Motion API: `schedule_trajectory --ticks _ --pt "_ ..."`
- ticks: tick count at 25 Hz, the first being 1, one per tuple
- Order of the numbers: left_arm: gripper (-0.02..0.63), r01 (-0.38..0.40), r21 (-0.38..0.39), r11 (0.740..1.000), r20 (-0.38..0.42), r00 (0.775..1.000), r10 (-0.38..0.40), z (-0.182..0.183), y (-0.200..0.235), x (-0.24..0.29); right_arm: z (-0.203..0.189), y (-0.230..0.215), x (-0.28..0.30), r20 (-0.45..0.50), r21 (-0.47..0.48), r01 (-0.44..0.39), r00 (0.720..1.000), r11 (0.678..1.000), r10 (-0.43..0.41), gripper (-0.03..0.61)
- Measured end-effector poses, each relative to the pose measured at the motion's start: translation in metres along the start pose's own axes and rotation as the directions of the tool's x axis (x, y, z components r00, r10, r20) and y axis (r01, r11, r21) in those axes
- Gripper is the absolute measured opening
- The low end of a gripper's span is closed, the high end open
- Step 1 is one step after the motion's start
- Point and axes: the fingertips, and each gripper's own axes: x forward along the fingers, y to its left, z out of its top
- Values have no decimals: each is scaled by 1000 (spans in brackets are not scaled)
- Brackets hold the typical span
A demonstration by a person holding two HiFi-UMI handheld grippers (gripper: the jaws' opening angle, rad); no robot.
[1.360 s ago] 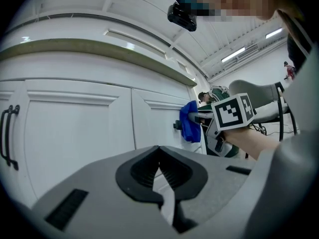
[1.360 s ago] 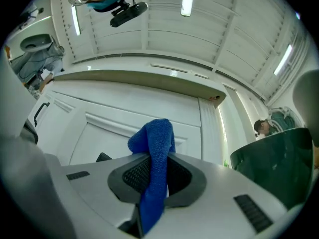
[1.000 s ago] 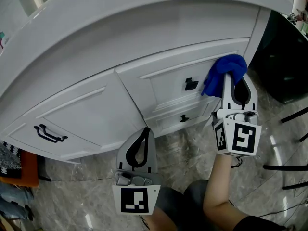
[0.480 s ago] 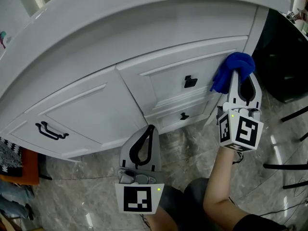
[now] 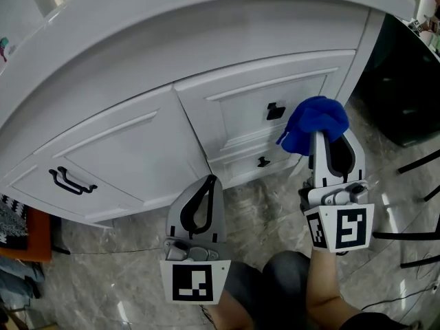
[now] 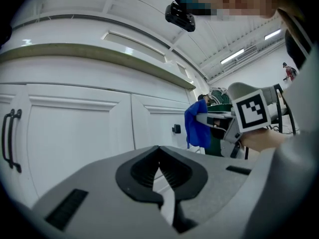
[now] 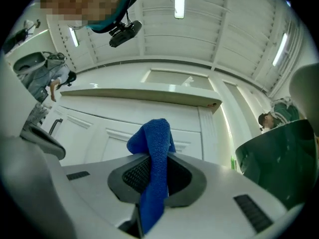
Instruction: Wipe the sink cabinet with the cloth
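bunched blue terry cloth [image 5: 313, 122] has shifted down-left, pinched in right gripper [image 5: 328, 135]; left gripper [image 5: 209, 181] closed, empty.

Head camera looks steeply down the white sink cabinet [image 5: 137, 150] front to the marble floor [image 5: 103, 253]. Both gripper cameras sit low and close, tilted up along their own tongs — sharing the cabinet doors — while the left view also catches the right tongs [image 6: 203, 119] gripping the blue cloth [image 6: 195, 132].
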Motion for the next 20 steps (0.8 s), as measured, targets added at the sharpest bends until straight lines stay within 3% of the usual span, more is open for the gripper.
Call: schedule_trajectory --ticks 6,11,20 --pt "5 -15 -22 1000 8 1000 15 -3 10 -5 -29 65 -8 -81 133 -108 989 985 120 58" --pt "5 -34 -38 999 17 999 35 -1 18 -12 -32 132 5 -81 121 -252 962 960 262 58" --pt "6 -52 -52 997 5 999 52 -7 25 -13 -68 180 19 -141 100 -358 918 928 370 58"
